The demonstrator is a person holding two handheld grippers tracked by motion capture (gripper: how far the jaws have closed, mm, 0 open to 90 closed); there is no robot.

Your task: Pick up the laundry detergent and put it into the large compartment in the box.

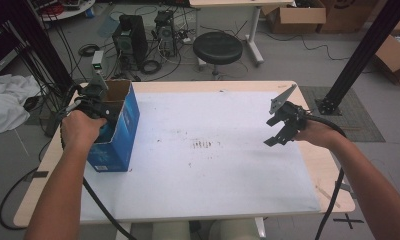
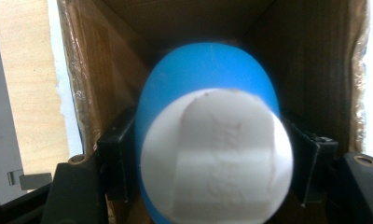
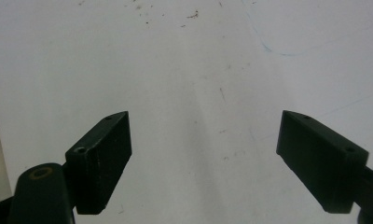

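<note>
At the desk's left edge, the left gripper (image 1: 95, 97) reaches down into the open blue box (image 1: 119, 135). A blue and white bottle (image 2: 208, 140) sits between its jaws, pointing deeper inside — is it gripped? I cannot tell. The right gripper (image 3: 203, 158) hangs wide open near the right edge — holding nothing.

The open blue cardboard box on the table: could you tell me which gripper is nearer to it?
Left. The left gripper is over the open blue cardboard box, a blue-and-white object between its jaws; the right gripper hovers across the table.
</note>
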